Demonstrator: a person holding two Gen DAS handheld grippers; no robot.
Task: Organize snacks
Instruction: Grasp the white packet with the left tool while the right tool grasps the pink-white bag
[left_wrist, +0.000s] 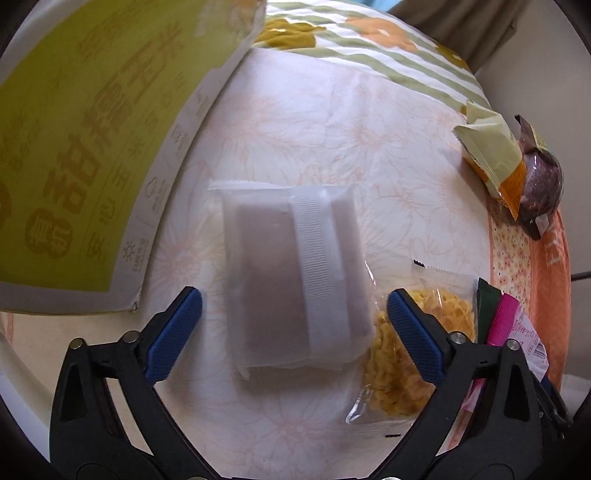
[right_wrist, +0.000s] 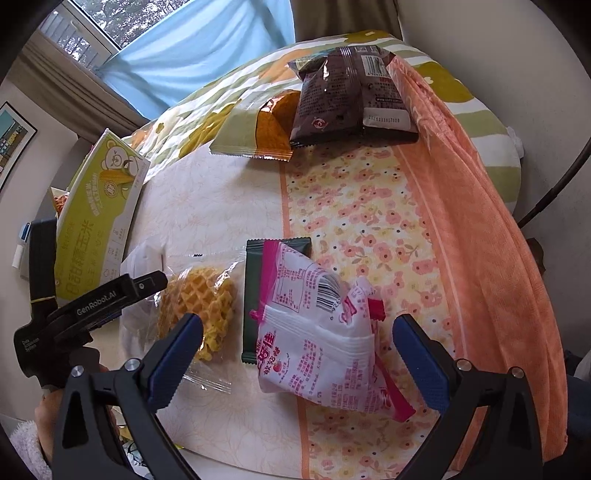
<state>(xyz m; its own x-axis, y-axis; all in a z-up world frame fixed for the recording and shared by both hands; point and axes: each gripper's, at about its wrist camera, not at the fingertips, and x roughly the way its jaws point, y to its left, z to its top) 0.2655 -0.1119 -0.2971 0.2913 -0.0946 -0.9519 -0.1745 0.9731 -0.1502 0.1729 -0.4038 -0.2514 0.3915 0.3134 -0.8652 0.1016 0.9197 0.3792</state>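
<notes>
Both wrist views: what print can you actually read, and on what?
"甜糯玉米": large green-and-white cardboard box.
"GenRobot.AI": black arm of the left claw.
"好佳": pink-and-white crinkled plastic packet.
Date code on the dark brown plastic packet: too blurred.
Barcode digits and small print elsewhere: too small.

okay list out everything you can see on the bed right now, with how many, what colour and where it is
frosted white packet: 1, translucent white with a dark filling, between the left gripper's fingers
waffle snack bag: 1, clear with yellow waffle, beside the white packet
dark green packet: 1, dark green, partly under the pink packet
pink packet: 1, pink and white, between the right gripper's fingers
green-orange packet: 1, pale green and orange, far end near the pillow
dark brown packet: 1, dark brown, beside the green-orange one
corn box: 1, yellow-green and white, left side
bedsheet: 1, floral cream and orange
left hand-held gripper: 1, black with blue pads, open
right hand-held gripper: 1, same colours, open
</notes>
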